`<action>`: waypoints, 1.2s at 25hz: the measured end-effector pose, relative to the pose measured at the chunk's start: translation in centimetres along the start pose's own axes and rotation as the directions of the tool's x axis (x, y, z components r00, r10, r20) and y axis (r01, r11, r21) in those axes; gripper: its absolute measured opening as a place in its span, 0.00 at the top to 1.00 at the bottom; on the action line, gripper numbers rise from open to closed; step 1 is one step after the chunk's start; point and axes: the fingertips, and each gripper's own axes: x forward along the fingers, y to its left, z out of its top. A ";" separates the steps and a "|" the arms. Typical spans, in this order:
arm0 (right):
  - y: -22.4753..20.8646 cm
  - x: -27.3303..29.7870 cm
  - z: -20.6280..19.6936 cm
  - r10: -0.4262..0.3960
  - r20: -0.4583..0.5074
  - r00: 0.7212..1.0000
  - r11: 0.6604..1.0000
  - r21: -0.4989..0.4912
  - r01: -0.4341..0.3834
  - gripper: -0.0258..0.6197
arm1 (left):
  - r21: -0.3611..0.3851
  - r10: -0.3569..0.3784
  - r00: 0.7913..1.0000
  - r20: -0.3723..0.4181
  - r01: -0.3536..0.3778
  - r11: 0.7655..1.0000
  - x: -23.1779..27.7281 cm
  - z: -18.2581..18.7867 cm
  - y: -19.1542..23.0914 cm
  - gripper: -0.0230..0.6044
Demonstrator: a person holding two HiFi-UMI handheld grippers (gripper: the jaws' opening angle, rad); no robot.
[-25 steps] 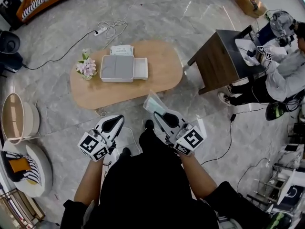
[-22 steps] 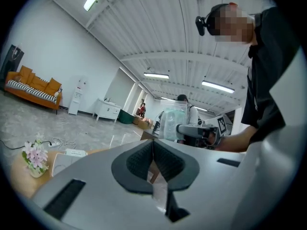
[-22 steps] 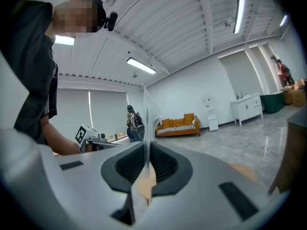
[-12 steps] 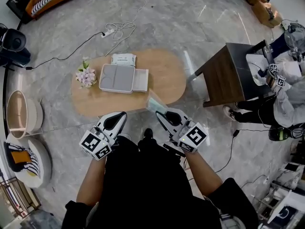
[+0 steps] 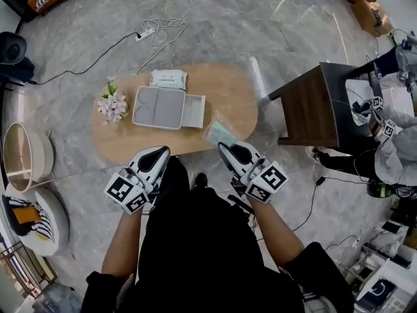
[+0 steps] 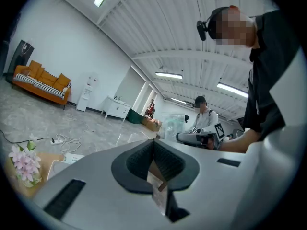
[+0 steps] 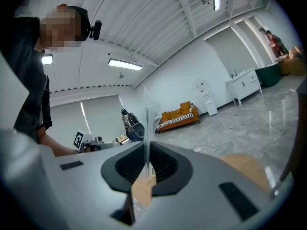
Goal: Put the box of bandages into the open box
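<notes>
My right gripper (image 5: 225, 148) is shut on the box of bandages (image 5: 220, 134), a flat pale green pack held over the near edge of the oval wooden table (image 5: 228, 93). In the right gripper view the pack (image 7: 146, 126) shows edge-on as a thin clear strip rising from the closed jaws of the right gripper (image 7: 146, 153). The open box (image 5: 158, 107), grey with its lid (image 5: 193, 111) lying at its right side, rests on the table to the left of the pack. My left gripper (image 5: 161, 152) hangs shut and empty at the table's near edge, its jaws together in the left gripper view (image 6: 153, 146).
A white pack of wipes (image 5: 168, 79) lies behind the open box and a small bunch of flowers (image 5: 112, 103) stands at its left. A dark side table (image 5: 306, 103) is at the right with a seated person (image 5: 391, 149) beyond. A cable and power strip (image 5: 153, 28) lie on the floor.
Both grippers have come closer to the table. The bandage box, still in the right gripper, has gone from over the floor to over the table's near edge.
</notes>
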 end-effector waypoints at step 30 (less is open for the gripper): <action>-20.7 16.1 -11.7 0.020 -0.262 0.965 0.913 0.399 0.090 0.91 | -0.168 -0.021 0.985 -0.171 -0.008 0.986 11.2 -7.2 19.2 0.94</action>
